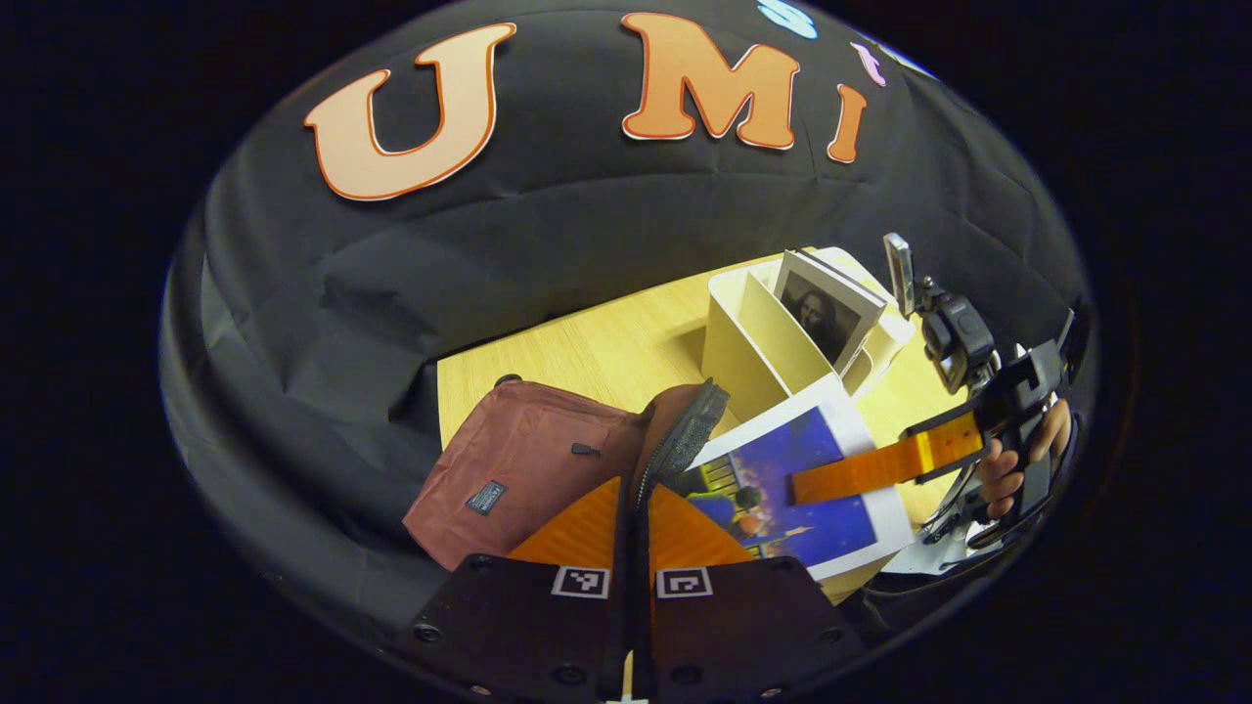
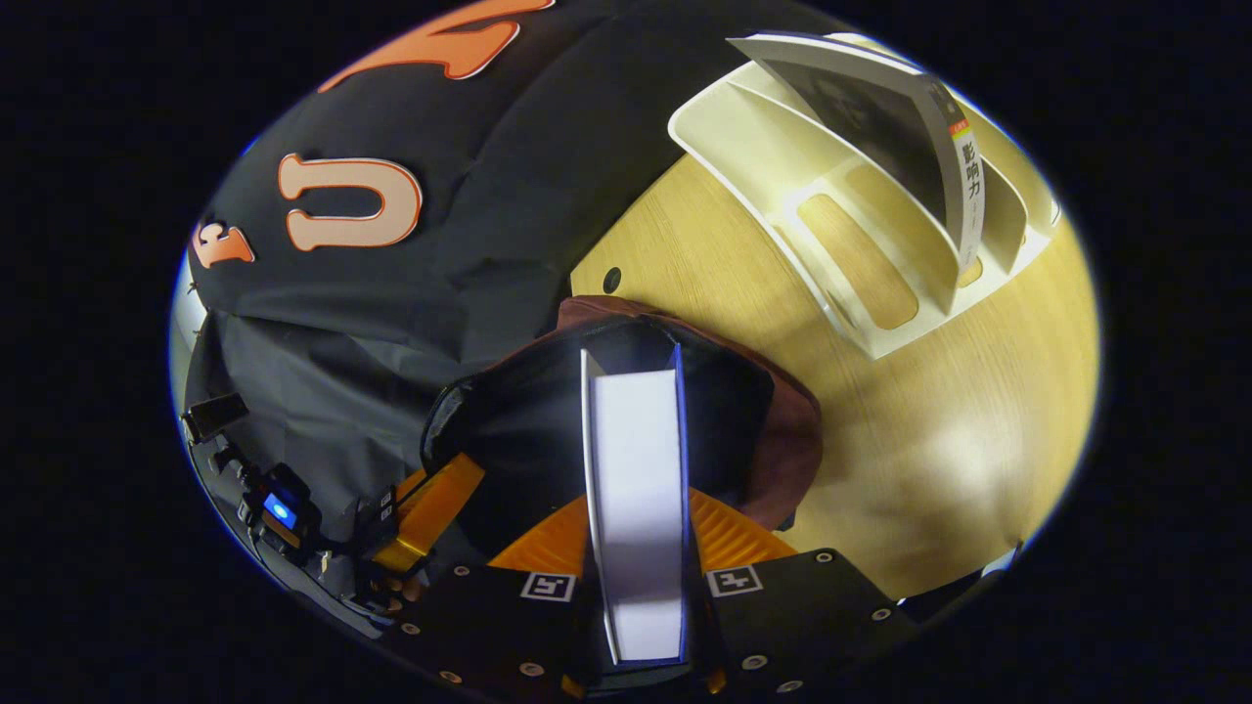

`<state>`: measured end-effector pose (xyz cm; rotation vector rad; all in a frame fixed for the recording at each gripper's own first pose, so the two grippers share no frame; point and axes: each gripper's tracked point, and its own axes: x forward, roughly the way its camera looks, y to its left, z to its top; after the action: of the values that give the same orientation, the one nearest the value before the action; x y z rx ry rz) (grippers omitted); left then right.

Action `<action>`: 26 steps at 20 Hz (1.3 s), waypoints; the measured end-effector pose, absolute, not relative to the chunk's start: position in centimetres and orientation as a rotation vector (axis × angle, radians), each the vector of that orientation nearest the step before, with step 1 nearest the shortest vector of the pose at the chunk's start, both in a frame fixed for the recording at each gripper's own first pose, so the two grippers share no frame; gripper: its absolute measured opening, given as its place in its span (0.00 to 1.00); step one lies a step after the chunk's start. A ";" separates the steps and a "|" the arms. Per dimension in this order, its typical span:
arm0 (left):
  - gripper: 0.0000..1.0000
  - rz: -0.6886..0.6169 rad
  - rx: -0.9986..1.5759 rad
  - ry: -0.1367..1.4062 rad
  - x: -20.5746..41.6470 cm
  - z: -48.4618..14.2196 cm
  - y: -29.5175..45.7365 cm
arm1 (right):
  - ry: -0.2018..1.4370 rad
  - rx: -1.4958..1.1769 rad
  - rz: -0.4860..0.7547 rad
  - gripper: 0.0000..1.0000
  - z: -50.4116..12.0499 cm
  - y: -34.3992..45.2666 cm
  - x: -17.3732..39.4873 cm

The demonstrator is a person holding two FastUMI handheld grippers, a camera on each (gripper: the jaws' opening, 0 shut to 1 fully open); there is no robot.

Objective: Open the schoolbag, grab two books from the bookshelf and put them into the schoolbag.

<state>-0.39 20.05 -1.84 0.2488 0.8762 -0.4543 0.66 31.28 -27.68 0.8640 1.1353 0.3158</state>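
We are in the middle of loading the first book, and the thing to get right now is the line of entry: we should keep the blue-covered book (image 2: 636,508) edge-on to the mouth of the schoolbag (image 1: 528,469), lower it straight into the dark opening rather than across the rim, and let go only once its lower end is well inside, so it cannot tip back out onto the counter (image 2: 929,411). The right tool (image 2: 641,577) is clamped on that book, both fingers pressing its covers, with the pale page block facing the camera in the right gripper view and its far end reaching over the bag's black lining. The left tool (image 1: 634,533) is drawn narrow on the edge of the bag's opening, by the zipper; we judge it is holding the flap aside, and it should hold that pull so the mouth does not sag shut. The schoolbag is dull maroon fabric with a small dark label and a grey zipper, and it lies on the pale wooden counter just beside the white bookshelf (image 1: 753,342). One more book (image 1: 829,308), with a portrait on its cover, leans in a slot of the bookshelf, well apart from the bag's mouth; that one we take next.
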 end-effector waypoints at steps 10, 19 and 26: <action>0.04 -0.503 0.249 0.867 -2.2 -2.1 17.8 | 1.055 1.036 0.287 0.34 -32.3 35.2 2.6; 0.04 -0.532 0.216 0.863 -3.2 -1.8 16.4 | 1.061 1.026 0.292 0.34 -35.9 38.7 3.2; 0.04 -0.510 0.188 0.860 -2.7 -1.9 17.2 | 1.058 0.884 0.257 0.28 -36.3 39.0 3.6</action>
<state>-2.75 17.15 -1.87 0.1876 0.8604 -0.5099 3.62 38.95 -36.31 0.8835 1.0583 0.2569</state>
